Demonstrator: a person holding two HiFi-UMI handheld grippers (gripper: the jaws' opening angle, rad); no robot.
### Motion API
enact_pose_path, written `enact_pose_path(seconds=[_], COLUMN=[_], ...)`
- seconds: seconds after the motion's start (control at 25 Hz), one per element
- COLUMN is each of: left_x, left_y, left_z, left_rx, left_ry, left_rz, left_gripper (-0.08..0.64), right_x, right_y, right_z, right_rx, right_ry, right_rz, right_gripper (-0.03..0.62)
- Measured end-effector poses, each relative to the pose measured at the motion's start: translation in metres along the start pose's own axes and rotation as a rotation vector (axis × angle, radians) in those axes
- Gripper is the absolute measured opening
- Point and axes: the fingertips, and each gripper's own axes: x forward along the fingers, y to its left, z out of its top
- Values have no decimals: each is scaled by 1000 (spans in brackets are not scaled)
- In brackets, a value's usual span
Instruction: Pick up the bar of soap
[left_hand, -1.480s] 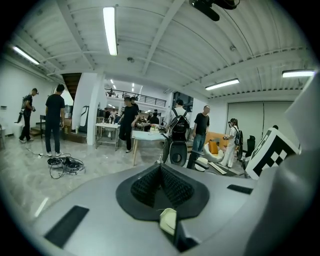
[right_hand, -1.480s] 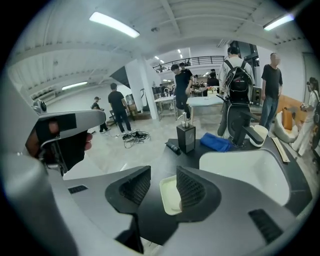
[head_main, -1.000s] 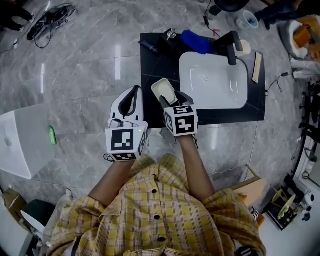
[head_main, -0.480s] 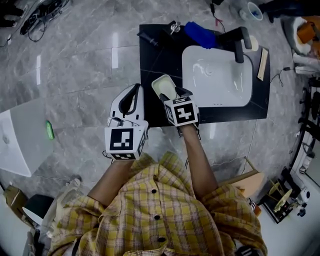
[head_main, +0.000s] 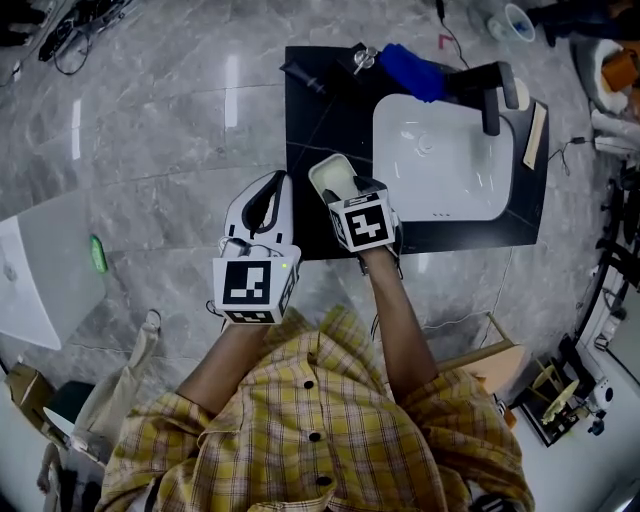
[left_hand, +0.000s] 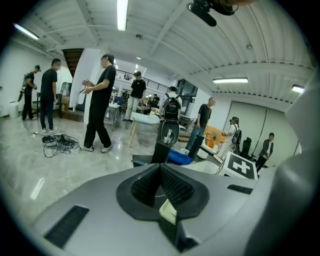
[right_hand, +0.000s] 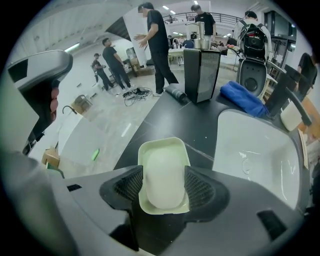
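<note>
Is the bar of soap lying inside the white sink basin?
No, the bar of soap rests in its pale soap dish on the black countertop beside the sink.

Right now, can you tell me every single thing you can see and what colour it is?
bar of soap: one, pale, in the soap dish
soap dish: one, cream, near left part of the counter
counter: one, black, ahead of the person
sink: one, white, set in the counter's right part
tap: one, black, behind the sink
cloth: one, blue, back of the counter
box: one, black, back left of the counter
people: several, dark clothes, far off on the grey floor
shirt: one, yellow check, on the person
left gripper: one, white, jaws together, empty, left of the counter
right gripper: one, jaws apart and just been opening, soap dish between them
</note>
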Motion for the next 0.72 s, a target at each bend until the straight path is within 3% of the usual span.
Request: enact_pose_path(seconds=[0.48, 0.72], left_x=[9, 13], left_y=[13, 15], left_z=[-6, -9], left_rx=[-26, -31], left_ry=[15, 20], left_rz=[6, 1], left_gripper=[12, 12], right_x=[14, 19], right_y=[1, -1], right_z=[-10, -4], right_rx=[-19, -36], right_ry=[110, 110], right_rz=[-32, -68], right_gripper=[252, 250])
